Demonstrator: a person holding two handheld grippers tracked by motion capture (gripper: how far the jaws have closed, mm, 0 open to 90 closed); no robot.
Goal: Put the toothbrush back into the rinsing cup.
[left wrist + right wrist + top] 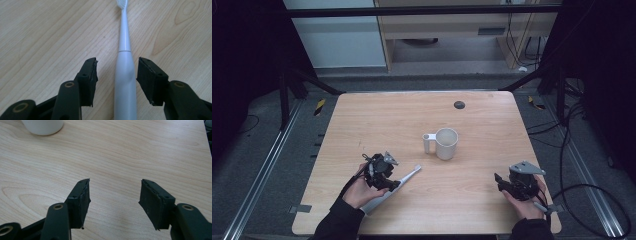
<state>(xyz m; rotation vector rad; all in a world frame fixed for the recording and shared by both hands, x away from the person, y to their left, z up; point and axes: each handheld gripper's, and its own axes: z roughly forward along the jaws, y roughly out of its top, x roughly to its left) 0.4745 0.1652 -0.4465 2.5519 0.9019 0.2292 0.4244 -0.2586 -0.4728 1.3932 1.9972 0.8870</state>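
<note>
A white electric toothbrush (409, 175) lies flat on the wooden table (382, 120), its brush head pointing toward a white cup (446, 144). My left gripper (394, 185) hangs low over the thick handle. In the left gripper view the handle (125, 77) runs between the two pads with a gap on each side, so my left gripper (117, 72) is open and not touching it. My right gripper (501, 182) rests near the table's front right, held in a hand. Its jaws stand apart over bare wood, my right gripper (114, 195) open with nothing between them.
The white cup has a side tube holder (427, 142) and stands mid-table; its base (43, 126) shows at the top left of the right gripper view. A small black disc (459, 104) sits near the table's far edge. Cables lie on the floor at the right.
</note>
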